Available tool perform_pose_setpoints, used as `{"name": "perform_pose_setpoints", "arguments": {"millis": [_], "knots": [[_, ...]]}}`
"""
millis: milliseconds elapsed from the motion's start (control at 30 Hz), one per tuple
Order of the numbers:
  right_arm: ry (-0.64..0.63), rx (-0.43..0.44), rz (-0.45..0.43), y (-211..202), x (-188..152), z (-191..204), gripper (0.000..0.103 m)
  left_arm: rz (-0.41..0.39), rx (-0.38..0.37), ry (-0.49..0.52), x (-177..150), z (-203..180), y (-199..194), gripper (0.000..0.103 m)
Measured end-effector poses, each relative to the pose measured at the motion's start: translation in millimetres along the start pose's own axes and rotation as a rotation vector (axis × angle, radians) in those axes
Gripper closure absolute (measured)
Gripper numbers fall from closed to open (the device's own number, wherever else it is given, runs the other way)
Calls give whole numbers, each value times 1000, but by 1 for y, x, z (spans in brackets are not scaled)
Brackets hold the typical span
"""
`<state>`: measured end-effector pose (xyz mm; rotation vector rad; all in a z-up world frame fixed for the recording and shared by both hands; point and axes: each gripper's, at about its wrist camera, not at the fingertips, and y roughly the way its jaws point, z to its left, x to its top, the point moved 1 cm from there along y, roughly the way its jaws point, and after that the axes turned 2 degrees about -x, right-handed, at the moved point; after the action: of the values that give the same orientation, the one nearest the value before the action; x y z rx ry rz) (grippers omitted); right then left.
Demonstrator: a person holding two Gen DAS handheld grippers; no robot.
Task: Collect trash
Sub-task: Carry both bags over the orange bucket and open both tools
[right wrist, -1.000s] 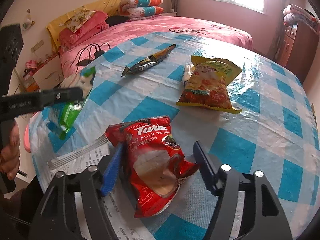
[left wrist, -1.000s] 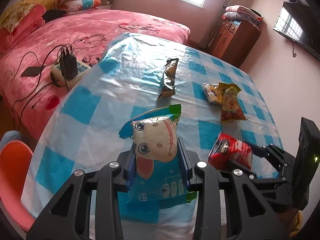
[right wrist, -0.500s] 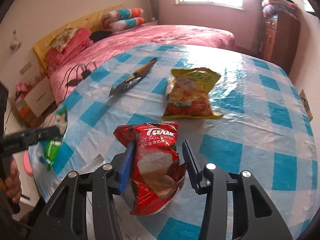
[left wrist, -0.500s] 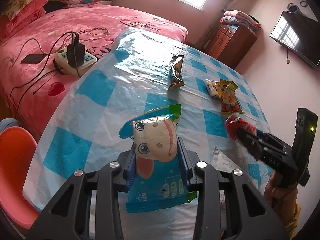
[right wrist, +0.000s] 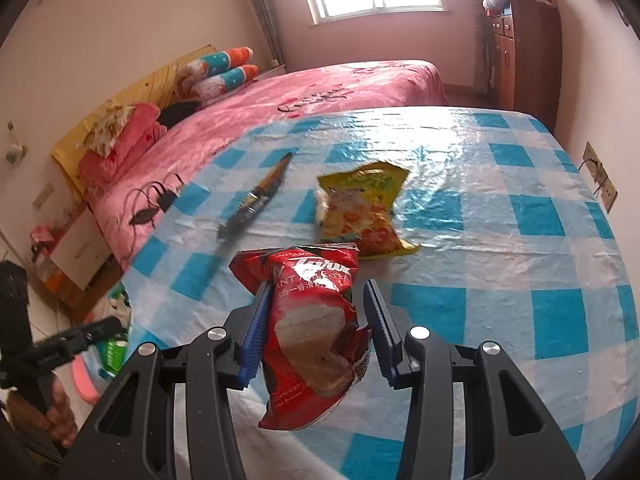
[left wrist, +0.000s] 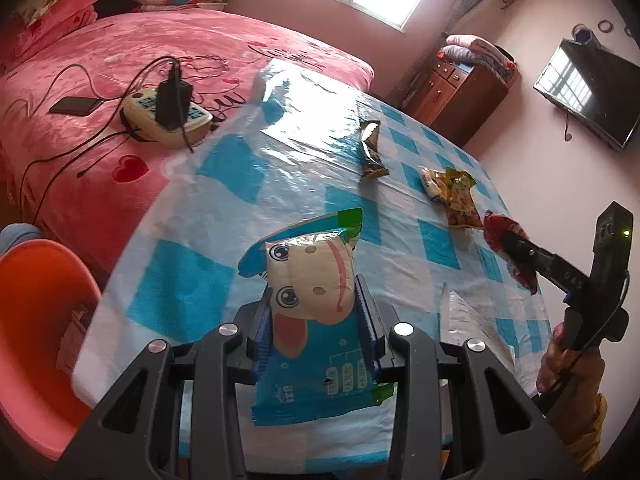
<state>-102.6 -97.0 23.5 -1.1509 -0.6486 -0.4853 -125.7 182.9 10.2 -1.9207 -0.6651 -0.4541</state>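
Note:
My left gripper (left wrist: 316, 300) is shut on a blue snack bag with a cartoon cow face (left wrist: 312, 304) and holds it above the near edge of the blue-checked table (left wrist: 224, 184). My right gripper (right wrist: 316, 312) is shut on a red milk-tea packet (right wrist: 312, 320), lifted off the table; it also shows in the left wrist view (left wrist: 506, 240). A yellow chip bag (right wrist: 360, 208) and a dark narrow wrapper (right wrist: 256, 200) lie on the table beyond. A flat silver-white wrapper (left wrist: 468, 320) lies near the table's front edge.
A pink bed (left wrist: 120, 60) borders the table on the left, with a power strip, charger (left wrist: 168, 112) and phone on it. An orange chair (left wrist: 36, 320) stands at the near left. A wooden cabinet (left wrist: 460, 96) and wall TV (left wrist: 592, 92) are at the back right.
My right gripper closed on the red packet and lifted it off the table. Both grippers rose and drew back from the table with their bags.

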Motion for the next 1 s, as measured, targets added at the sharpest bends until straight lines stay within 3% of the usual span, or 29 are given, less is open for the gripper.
{"name": "perform_pose_setpoints", "arguments": {"millis": [467, 733, 1000], "knots": [[57, 219, 9, -2, 10, 65, 56, -54, 22, -98, -9, 62, -37, 65], [-2, 363, 98, 17, 0, 134, 56, -83, 76, -175, -17, 110, -60, 65], [-59, 485, 209, 42, -12, 213, 56, -97, 177, -294, -36, 171, -77, 65]]}}
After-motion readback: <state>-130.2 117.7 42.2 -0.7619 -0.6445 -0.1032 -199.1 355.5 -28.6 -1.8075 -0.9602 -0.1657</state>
